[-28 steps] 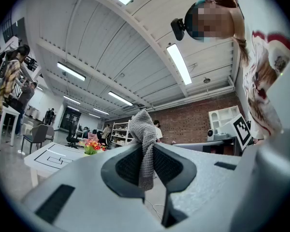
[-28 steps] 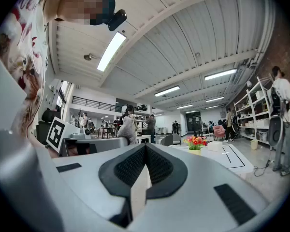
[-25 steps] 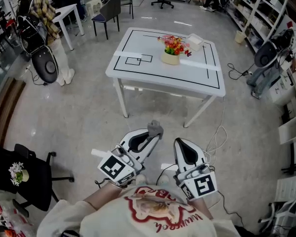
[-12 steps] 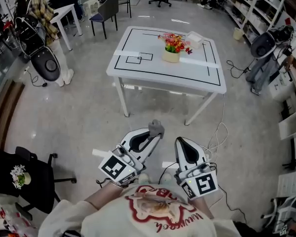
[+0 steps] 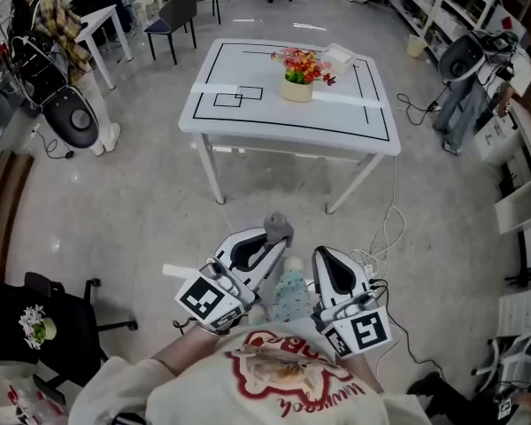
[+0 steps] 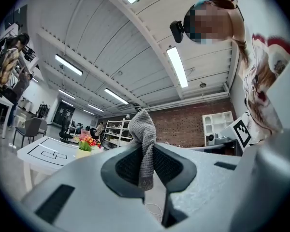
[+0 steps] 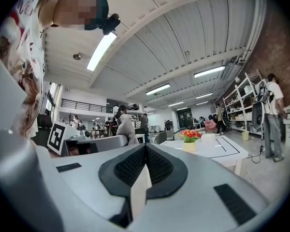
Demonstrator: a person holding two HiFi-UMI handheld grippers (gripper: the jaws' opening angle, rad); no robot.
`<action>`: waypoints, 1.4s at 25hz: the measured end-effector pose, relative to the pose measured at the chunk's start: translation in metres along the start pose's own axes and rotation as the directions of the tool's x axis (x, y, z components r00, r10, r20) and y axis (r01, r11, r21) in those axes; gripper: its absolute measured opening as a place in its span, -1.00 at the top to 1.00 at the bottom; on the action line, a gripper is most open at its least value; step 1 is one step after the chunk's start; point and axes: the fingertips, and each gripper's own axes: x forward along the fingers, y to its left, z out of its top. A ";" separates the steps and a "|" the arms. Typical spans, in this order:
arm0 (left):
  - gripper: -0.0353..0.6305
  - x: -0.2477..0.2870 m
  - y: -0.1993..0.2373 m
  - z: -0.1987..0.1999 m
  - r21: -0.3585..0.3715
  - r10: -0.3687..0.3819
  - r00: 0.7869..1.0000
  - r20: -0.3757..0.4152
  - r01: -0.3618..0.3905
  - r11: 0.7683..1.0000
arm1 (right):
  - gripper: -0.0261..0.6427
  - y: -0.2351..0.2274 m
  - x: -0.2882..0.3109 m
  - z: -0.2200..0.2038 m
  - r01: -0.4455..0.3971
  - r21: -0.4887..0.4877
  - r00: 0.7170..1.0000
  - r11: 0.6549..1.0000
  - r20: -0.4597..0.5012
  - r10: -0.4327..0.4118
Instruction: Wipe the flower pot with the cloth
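Left tongs [image 5: 267, 244] level, pinching cloth [image 5: 279, 229] — right tongs [image 5: 324, 255] closed.

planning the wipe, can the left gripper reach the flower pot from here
Probably not yet. The left gripper, shut on the cloth, is far from the flower pot, which stands on the table across a stretch of floor. Nothing blocks the way; the person would likely need to step closer first.

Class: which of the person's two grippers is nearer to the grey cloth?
Left. The left gripper is shut on the grey cloth, which sticks out past its jaws. The right gripper, shut and empty, sits alongside, clear of the cloth.
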 end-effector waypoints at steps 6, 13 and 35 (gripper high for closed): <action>0.76 0.008 0.021 0.000 0.007 0.021 1.000 0.003 -0.021 1.000 | 0.93 -0.006 0.023 0.003 -0.032 -0.018 0.999 0.999 0.006 0.032; 0.76 0.032 0.066 0.003 0.019 0.065 0.998 0.021 -0.066 0.998 | 0.93 -0.028 0.072 0.005 -0.090 -0.030 0.996 0.995 0.005 0.090; 0.76 0.219 0.227 -0.003 0.035 0.126 0.992 0.017 -0.127 0.991 | 0.93 -0.213 0.247 0.031 -0.172 -0.020 0.985 0.985 0.013 0.172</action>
